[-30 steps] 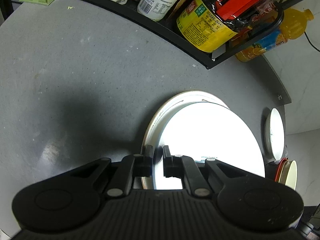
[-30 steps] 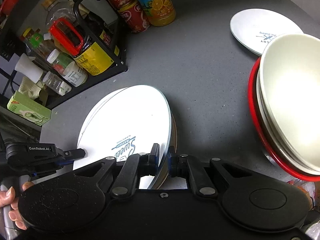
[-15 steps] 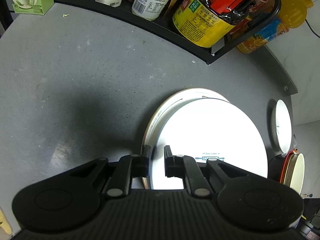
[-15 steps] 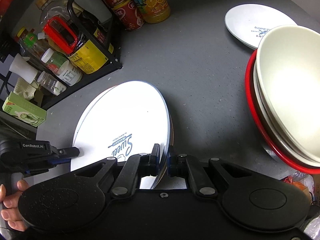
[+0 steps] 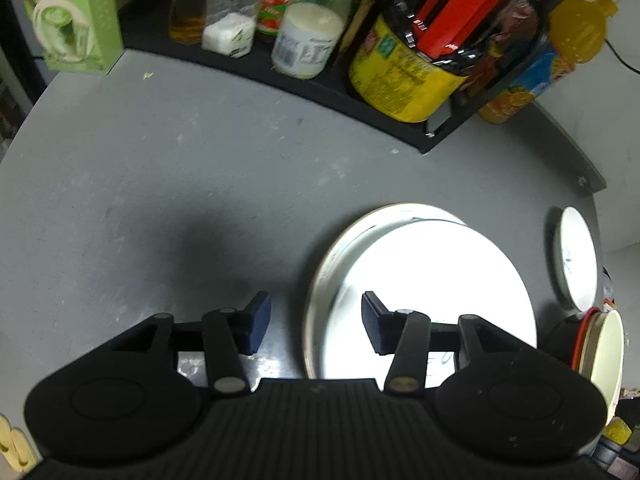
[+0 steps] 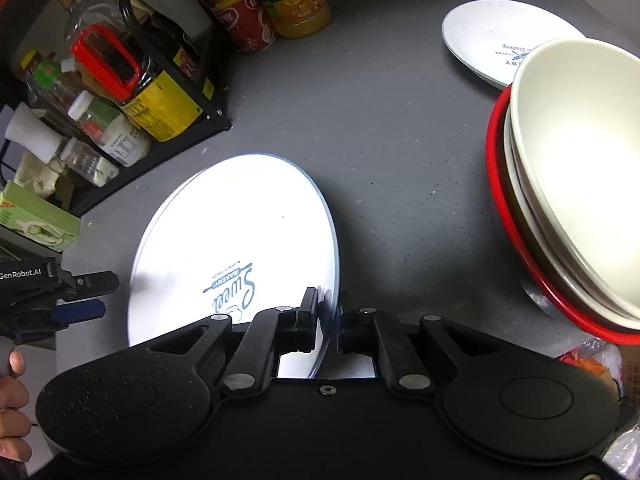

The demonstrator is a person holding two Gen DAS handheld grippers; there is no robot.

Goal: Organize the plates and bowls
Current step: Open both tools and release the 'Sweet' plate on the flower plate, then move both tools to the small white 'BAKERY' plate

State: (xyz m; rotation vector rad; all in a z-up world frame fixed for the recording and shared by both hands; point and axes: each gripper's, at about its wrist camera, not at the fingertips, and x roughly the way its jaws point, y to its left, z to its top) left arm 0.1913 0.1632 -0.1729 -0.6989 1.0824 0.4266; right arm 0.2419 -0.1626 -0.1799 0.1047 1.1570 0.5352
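Left gripper [image 5: 316,322] has let go; right gripper [image 6: 329,318] holds plate [image 6: 232,240] tilted.

Both tools are matte black plastic. The left gripper [image 5: 316,322] has a ribbed body, two round domed housings, silver pivot pins and dark blue fingertip pads [image 5: 258,322]. The right gripper [image 6: 328,322] is smooth and speckled, with one centre screw. White "GenRobot.AI" lettering and bare fingers [image 6: 12,396] show at lower left.
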